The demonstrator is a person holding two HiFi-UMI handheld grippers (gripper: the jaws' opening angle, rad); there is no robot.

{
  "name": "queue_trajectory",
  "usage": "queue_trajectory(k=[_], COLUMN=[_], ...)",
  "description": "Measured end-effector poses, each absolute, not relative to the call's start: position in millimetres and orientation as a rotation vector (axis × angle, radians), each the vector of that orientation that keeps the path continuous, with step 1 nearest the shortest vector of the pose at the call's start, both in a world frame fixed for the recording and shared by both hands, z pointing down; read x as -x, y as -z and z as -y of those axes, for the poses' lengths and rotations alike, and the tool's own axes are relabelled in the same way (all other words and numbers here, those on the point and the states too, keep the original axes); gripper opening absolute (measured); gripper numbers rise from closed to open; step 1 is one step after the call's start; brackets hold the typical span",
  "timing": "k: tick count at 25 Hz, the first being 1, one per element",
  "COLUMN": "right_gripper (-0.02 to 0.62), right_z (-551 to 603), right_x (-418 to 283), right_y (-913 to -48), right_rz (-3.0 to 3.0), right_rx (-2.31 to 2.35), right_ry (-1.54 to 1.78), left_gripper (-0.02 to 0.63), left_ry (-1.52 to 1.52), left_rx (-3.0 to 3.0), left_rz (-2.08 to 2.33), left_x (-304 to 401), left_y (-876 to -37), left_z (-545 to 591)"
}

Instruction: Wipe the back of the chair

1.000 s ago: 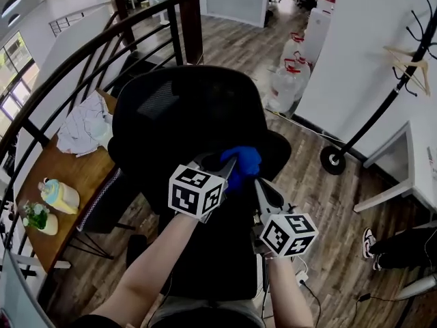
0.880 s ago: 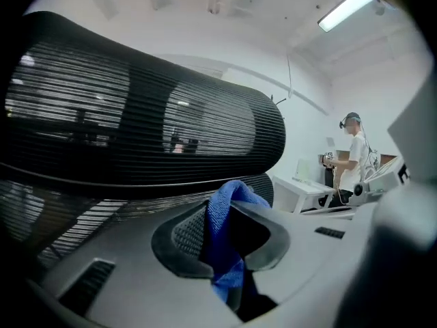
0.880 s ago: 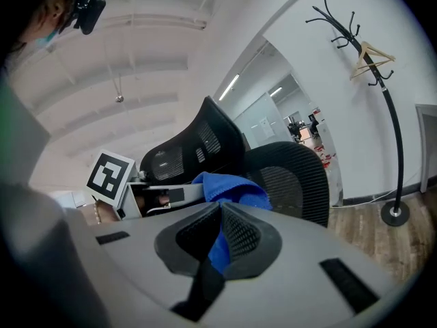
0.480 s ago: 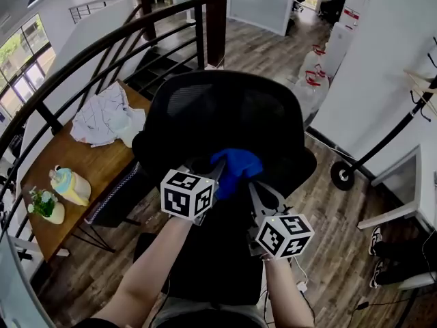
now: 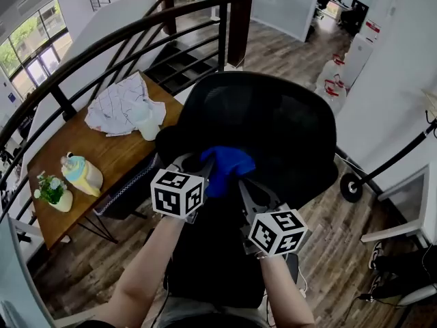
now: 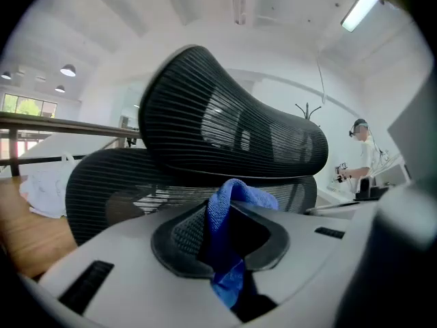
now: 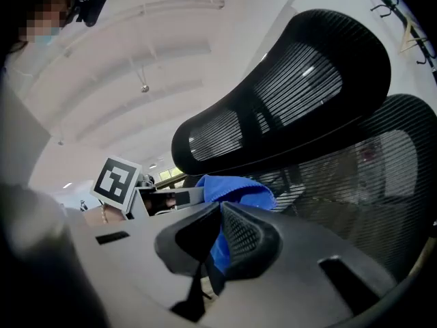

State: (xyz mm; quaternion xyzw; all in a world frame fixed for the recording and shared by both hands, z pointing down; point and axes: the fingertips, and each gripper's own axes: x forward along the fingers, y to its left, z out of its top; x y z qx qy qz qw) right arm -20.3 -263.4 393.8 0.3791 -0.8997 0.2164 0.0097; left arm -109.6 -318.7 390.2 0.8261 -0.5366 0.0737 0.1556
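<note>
Chair [image 5: 287, 128] and desk [image 5: 102, 149] have slid toward 3 o'clock in the head view since a second ago, while both claws keep their grip. The blue cloth [image 5: 227, 162] sits bunched against the chair's black mesh back, near mid-frame. The left claw [image 5: 205, 164] is clamped on it from 8 o'clock, and the right claw [image 5: 247, 186] pinches it from 5 o'clock; each gripper view shows blue fabric squeezed between the jaws. At 9 o'clock the desk carries a crumpled garment [image 5: 123, 104], a bottle [image 5: 82, 173] and a plant [image 5: 51, 190]. A railing [image 5: 102, 53] curves behind.
</note>
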Motion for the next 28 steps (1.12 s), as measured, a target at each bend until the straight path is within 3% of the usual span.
queue_trajectory(k=[12,28], right_gripper=[0.029,0.029], right_z=[247.6,237.4], right_x=[79.2,79.1], right_y=[-397.9,-397.7], right_rz=[2.821,2.814], right_rx=[-0.995,-1.054], right_ry=[-0.632,-0.638], left_gripper=[0.066,0.066], left_ry=[-0.142,-0.093], left_rx=[-2.202,-2.116], left_rz=[1.752,1.874], left_x=[211.1,255.3], left_y=[-384.7,-380.6], left_z=[308.6,280.0])
